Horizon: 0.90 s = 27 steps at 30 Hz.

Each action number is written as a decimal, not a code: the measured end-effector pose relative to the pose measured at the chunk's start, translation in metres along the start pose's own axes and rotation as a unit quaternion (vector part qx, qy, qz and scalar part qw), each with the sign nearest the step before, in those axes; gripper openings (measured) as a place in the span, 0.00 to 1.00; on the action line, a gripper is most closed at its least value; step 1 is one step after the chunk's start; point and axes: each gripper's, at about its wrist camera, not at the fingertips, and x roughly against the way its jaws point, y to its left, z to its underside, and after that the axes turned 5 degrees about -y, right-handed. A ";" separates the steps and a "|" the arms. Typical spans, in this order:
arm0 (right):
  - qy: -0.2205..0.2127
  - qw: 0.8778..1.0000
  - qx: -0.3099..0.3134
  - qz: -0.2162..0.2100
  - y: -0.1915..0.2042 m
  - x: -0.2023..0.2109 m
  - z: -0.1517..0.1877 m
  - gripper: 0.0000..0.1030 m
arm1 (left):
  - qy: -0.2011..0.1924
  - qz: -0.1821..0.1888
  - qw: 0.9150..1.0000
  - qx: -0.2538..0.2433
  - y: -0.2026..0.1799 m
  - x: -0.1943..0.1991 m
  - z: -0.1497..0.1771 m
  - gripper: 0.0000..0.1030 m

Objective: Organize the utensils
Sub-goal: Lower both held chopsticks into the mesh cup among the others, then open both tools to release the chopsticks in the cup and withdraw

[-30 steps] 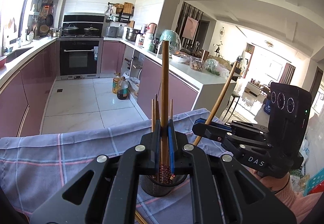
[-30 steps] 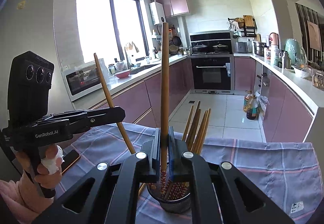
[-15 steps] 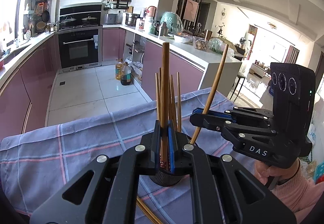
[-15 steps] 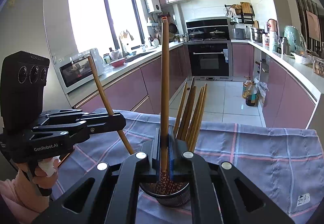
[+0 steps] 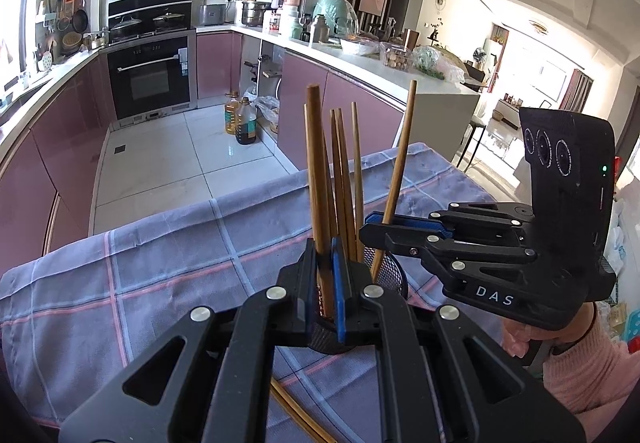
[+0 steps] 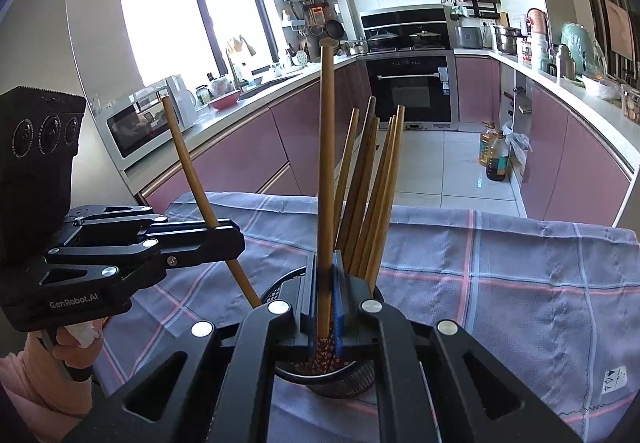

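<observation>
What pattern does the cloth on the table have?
The cloth is bluish-purple with a pink and white check; right wrist view shows it best.

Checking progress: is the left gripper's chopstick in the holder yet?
In: the chopstick clamped by the left gripper has its tip inside the mesh holder.

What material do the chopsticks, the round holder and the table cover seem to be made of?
Chopsticks: probably wood or bamboo, matte brown with a patterned lower end.
Holder: likely black metal mesh, since fine perforations show in its wall.
Table cover: woven cloth, lilac with a pink and white check, lying in soft wrinkles.
</observation>
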 end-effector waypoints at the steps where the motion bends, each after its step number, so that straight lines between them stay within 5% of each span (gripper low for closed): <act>1: 0.002 1.000 -0.002 0.001 -0.001 -0.001 0.000 0.06 | 0.002 -0.001 1.000 -0.001 0.000 -0.003 -0.001 0.08; 21: -0.004 1.000 -0.027 0.011 -0.012 -0.004 0.001 0.08 | 0.022 -0.010 1.000 0.020 0.011 -0.036 0.007 0.10; 27: -0.013 0.999 -0.031 0.010 -0.012 0.001 0.002 0.18 | 0.005 -0.017 1.000 0.025 0.015 -0.021 0.018 0.16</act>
